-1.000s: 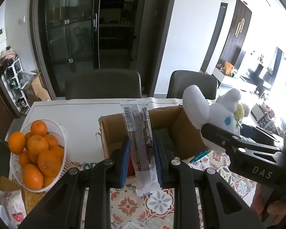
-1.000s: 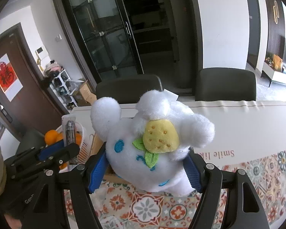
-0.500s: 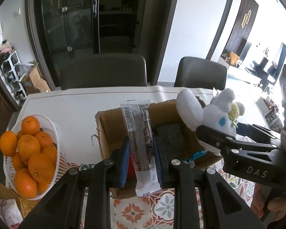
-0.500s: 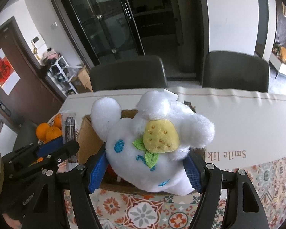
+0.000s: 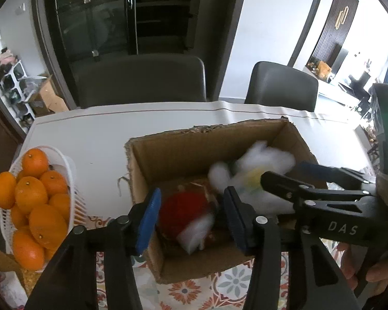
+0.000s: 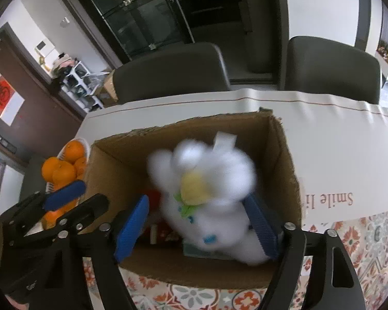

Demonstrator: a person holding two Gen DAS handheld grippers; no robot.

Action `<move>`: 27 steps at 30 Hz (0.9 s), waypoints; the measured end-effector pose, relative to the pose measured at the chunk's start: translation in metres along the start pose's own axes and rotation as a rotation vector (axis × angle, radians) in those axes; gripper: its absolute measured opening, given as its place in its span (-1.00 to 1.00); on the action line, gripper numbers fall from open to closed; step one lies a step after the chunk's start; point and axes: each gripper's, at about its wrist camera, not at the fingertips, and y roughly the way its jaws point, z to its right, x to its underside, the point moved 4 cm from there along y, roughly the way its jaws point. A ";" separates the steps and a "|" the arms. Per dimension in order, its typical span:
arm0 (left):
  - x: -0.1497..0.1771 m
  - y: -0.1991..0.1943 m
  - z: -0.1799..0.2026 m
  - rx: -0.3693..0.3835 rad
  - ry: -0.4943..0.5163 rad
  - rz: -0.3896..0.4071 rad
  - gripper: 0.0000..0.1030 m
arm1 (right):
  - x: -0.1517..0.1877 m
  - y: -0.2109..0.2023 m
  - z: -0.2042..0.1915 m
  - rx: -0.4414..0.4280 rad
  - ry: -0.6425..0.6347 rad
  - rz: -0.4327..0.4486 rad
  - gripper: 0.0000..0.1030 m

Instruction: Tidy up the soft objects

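An open cardboard box [image 5: 207,131] [image 6: 181,126] stands on the table under both grippers. The white plush toy [image 6: 207,196] with a yellow patch is blurred and sinking into the box between the blue pads of my right gripper [image 6: 196,230], whose jaws are opening; a gap shows at the left pad. In the left wrist view the plush [image 5: 256,165] lies at the box's right side by the right gripper [image 5: 295,174]. My left gripper [image 5: 191,219] [image 6: 77,201] hangs over the box's near left part, jaws opening, nothing between them. Below it lies a red and white soft thing [image 5: 186,206].
A white basket of oranges [image 5: 33,201] [image 6: 62,168] stands left of the box. Two dark chairs [image 5: 142,80] [image 5: 282,85] line the table's far side. A patterned cloth [image 5: 232,284] covers the near edge, and a hand [image 5: 375,271] holds the right gripper.
Both grippers came down over the box. The left jaws parted and the wrapped bar left them. The right jaws widened and the plush slipped down into the box.
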 end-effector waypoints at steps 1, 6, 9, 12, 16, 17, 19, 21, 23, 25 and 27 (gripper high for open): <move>0.000 0.000 -0.001 -0.013 -0.001 0.003 0.03 | 0.000 -0.001 0.000 0.007 -0.001 0.005 0.65; 0.004 -0.009 -0.004 -0.063 -0.006 0.026 0.14 | 0.005 -0.025 -0.001 0.113 -0.026 0.071 0.65; 0.008 -0.023 -0.009 -0.104 -0.015 0.056 0.25 | 0.012 -0.047 -0.003 0.163 -0.027 0.118 0.65; 0.015 -0.039 -0.011 -0.129 -0.022 0.092 0.42 | 0.022 -0.072 -0.009 0.188 -0.035 0.167 0.65; 0.023 -0.069 -0.010 -0.137 -0.021 0.152 0.67 | 0.038 -0.107 -0.020 0.215 -0.047 0.239 0.65; 0.025 -0.079 -0.008 -0.142 -0.017 0.173 0.73 | 0.042 -0.116 -0.022 0.219 -0.049 0.256 0.65; 0.031 -0.098 -0.005 -0.154 -0.008 0.216 0.87 | 0.052 -0.135 -0.028 0.223 -0.053 0.292 0.65; 0.038 -0.119 -0.001 -0.165 0.003 0.263 0.92 | 0.065 -0.154 -0.033 0.235 -0.056 0.329 0.65; 0.048 -0.139 0.002 -0.176 0.009 0.304 0.99 | 0.078 -0.172 -0.037 0.255 -0.056 0.365 0.68; 0.057 -0.155 0.005 -0.186 0.017 0.335 1.00 | 0.092 -0.189 -0.041 0.270 -0.051 0.399 0.84; 0.070 -0.174 0.009 -0.211 0.029 0.371 1.00 | 0.107 -0.206 -0.045 0.281 -0.039 0.432 0.86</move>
